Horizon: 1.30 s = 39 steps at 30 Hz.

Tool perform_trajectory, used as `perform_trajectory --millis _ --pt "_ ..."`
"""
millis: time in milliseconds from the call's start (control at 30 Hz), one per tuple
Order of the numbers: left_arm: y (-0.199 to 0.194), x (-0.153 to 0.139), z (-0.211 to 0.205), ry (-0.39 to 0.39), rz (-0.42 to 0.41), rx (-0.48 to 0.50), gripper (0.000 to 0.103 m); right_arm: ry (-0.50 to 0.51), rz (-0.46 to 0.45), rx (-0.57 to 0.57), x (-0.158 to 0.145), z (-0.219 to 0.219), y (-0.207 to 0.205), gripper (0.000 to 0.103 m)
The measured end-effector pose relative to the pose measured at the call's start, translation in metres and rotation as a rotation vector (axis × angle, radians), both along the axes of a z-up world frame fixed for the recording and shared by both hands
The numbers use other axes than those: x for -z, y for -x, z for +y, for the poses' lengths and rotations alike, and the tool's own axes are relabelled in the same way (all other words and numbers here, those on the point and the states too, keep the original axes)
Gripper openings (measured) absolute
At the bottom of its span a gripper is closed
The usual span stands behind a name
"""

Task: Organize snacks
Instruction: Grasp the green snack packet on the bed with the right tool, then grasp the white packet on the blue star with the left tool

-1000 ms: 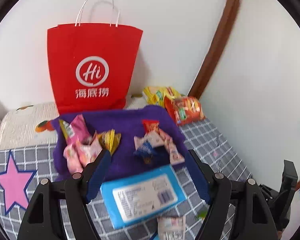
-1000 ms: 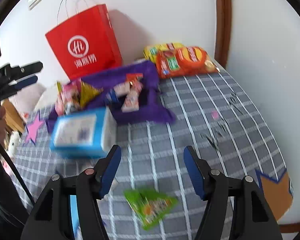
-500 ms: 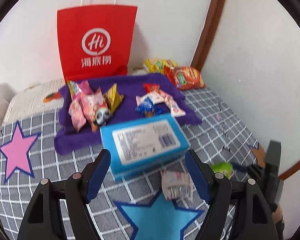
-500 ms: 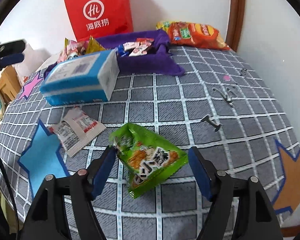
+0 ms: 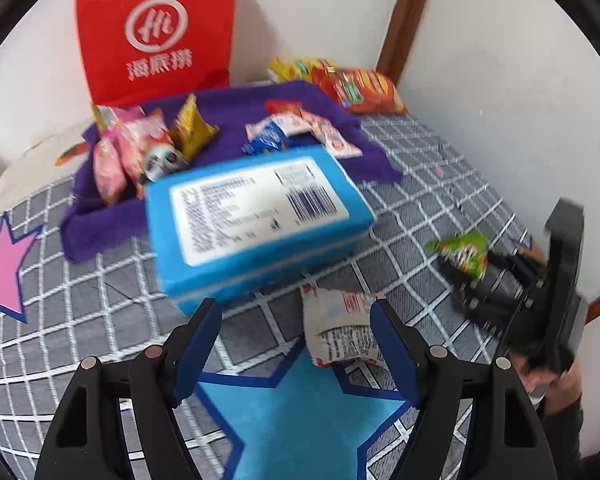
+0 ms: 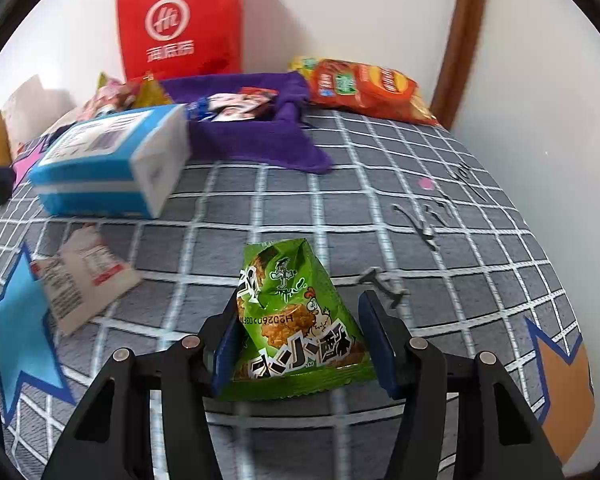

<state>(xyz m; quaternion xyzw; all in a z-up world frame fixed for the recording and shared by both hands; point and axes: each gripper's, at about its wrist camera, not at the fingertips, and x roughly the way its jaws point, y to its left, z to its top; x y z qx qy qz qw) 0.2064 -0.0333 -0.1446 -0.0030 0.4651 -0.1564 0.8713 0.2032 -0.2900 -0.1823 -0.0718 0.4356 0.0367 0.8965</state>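
A green snack packet (image 6: 296, 320) lies on the grey checked cover between the fingers of my right gripper (image 6: 300, 332), whose jaws stand around it, partly closed; it also shows in the left wrist view (image 5: 462, 252). My left gripper (image 5: 296, 332) is open and empty, just above a white and red packet (image 5: 338, 328), which also shows in the right wrist view (image 6: 80, 276). A blue box (image 5: 256, 216) lies ahead of it. Several small snacks lie on a purple cloth (image 5: 236, 100).
A red paper bag (image 5: 156, 32) stands against the back wall. Orange and yellow chip bags (image 6: 360, 88) lie at the back right by a brown door frame (image 6: 460, 40). Small metal clips (image 6: 420, 228) lie on the cover to the right.
Both grippers have moved down and forward. The right gripper's fingers have come around the green packet and narrowed. The left gripper has come close over the white and red packet.
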Motion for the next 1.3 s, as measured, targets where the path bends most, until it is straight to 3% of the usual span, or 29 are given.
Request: perform_trajectory --millis 200,400,600,700,733,900,1167,1300 --pt "-0.007 0.023 -0.024 0.004 0.059 0.057 0.075 -0.141 0.027 0.037 0.003 -0.025 -0.006 0.056" --pt "-0.012 0.047 -0.048 -0.033 0.114 0.105 0.076 -0.145 0.032 0.04 0.005 -0.023 -0.007 0.056" --pt "-0.004 0.05 -0.063 -0.109 0.033 0.126 0.078 -0.156 0.034 0.042 0.005 -0.024 -0.008 0.057" --pt "0.001 0.049 -0.067 -0.131 -0.005 0.135 0.067 -0.147 0.033 0.042 0.005 -0.023 -0.007 0.057" --pt "0.001 0.049 -0.066 -0.124 -0.006 0.135 0.06 -0.145 0.033 0.042 0.006 -0.023 -0.007 0.057" --pt "-0.003 0.044 -0.054 -0.065 0.019 0.112 0.045 -0.133 0.034 0.04 0.006 -0.021 -0.007 0.057" --pt "0.004 0.028 -0.033 0.042 0.041 0.102 0.044 -0.095 0.022 0.046 0.003 -0.019 -0.006 0.056" --pt "0.011 0.004 -0.018 0.051 -0.006 0.094 0.044 -0.138 0.03 0.058 -0.009 -0.018 -0.004 0.055"
